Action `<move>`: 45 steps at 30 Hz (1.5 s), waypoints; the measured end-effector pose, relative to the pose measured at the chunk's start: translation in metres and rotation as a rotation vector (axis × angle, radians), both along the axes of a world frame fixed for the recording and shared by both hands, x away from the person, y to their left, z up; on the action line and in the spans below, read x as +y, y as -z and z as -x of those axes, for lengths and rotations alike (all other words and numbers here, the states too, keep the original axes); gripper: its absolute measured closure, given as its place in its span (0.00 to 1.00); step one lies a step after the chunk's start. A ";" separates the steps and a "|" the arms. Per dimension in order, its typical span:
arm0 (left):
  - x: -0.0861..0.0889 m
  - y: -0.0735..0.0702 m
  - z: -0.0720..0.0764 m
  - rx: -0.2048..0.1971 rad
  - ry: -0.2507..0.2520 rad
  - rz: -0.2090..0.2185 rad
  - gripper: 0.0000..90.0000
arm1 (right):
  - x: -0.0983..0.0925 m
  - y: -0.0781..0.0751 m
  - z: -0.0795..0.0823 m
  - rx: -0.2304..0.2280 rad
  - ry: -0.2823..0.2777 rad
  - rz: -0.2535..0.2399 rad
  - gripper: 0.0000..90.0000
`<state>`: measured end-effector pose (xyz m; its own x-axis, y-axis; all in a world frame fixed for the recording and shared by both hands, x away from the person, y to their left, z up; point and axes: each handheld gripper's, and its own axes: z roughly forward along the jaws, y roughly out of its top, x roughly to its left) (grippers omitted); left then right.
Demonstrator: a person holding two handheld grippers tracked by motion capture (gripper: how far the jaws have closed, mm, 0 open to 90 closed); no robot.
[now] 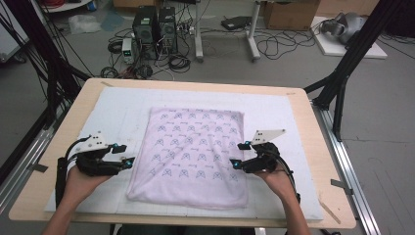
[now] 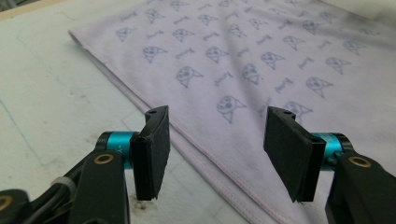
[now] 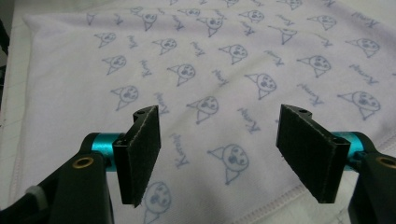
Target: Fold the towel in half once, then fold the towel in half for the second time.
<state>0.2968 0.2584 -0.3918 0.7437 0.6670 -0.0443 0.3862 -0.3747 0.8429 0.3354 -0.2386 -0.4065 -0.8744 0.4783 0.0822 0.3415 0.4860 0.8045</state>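
Lab floor behind the wooden table point(image 1: 313, 142): computer towers point(image 1: 155, 28), tangled cables, cardboard boxes, seen from the high view alone. White mat point(image 1: 98, 122) covers the tabletop. Folded pale lilac cloth point(image 1: 193, 154) lies flat at mat centre, printed with small blue cat faces; the gripper views bring out its stitched hem. Left gripper point(image 1: 125, 155) sits off the cloth's left edge, right gripper point(image 1: 240, 155) over its right edge, both held low, pointing inward. Jaws of each spread, nothing between.
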 end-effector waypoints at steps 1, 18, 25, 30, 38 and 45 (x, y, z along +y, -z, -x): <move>0.000 -0.001 -0.002 -0.001 -0.003 0.000 0.46 | 0.000 -0.001 -0.002 -0.001 0.002 -0.003 0.33; -0.013 -0.020 -0.028 -0.004 0.004 0.009 0.46 | 0.017 -0.019 -0.024 -0.008 -0.025 0.036 0.32; -0.018 -0.023 -0.040 0.001 0.007 -0.003 0.46 | 0.012 -0.019 -0.036 0.010 -0.007 0.033 0.32; -0.017 -0.025 -0.055 0.013 -0.010 0.005 0.47 | 0.008 -0.028 -0.052 0.007 0.012 0.051 0.32; -0.017 -0.033 -0.097 0.036 -0.045 -0.007 0.54 | 0.009 -0.048 -0.088 0.008 0.067 0.073 0.33; -0.027 -0.026 -0.135 0.046 -0.075 -0.046 0.59 | 0.002 -0.049 -0.115 0.003 0.096 0.096 0.34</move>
